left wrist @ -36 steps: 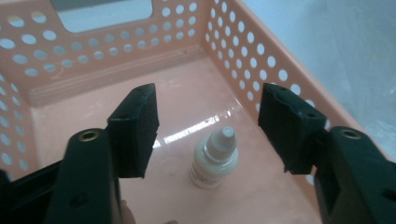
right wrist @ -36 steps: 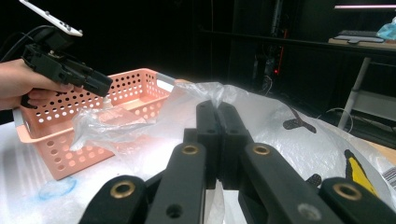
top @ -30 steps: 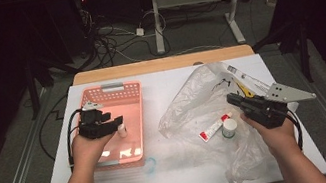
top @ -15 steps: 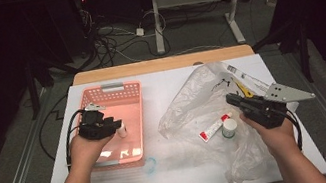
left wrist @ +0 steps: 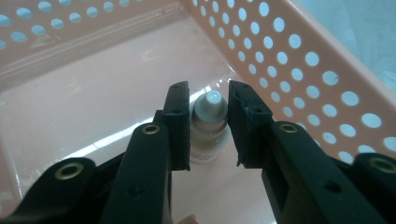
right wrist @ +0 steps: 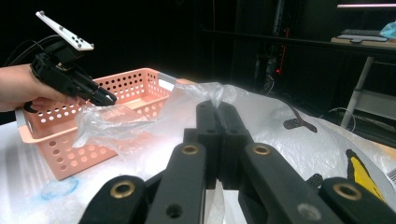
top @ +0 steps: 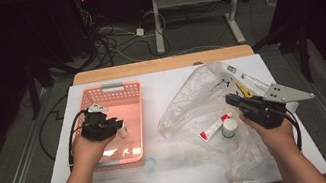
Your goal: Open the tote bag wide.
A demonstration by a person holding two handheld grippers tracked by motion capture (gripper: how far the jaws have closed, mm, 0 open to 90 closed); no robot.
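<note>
The white counter (top: pixel 176 180) is seen from the high view with a crumpled plastic bag (top: pixel 192 96) spread over its right half and a pink perforated basket (top: pixel 128 90) standing on its left half. Against the pictures of a second ago almost nothing is shifted: the bag, the basket and both forearms are found in the same places, and the left claw (top: pixel 117 126) is only slightly resettled over the basket's right side. From this it is judged that the placing of one item is just being finished, and that the things on the bag are still to be carried over.

The right claw (top: pixel 230 100) is held at the bag's right edge. In the right gripper view its jaws (right wrist: pixel 216 105) are seen pressed together, with the film of the bag drawn up to a peak at their tips, so the bag appears to be pinched; this is not resolved from above. The left claw (right wrist: pixel 108 99) is also shown there, far to the left, over the basket's rim.

A red-and-white tube (top: pixel 211 129) and a small white-capped jar (top: pixel 229 128) lie on the bag, just beside the right claw.

The small bottle (top: pixel 122 129) is a pale speck from above. In the left gripper view it (left wrist: pixel 209 126) is shown upright on the basket floor, near the right wall, between the parted jaws of the left claw (left wrist: pixel 208 88), which is open around it and not clamping it.
</note>
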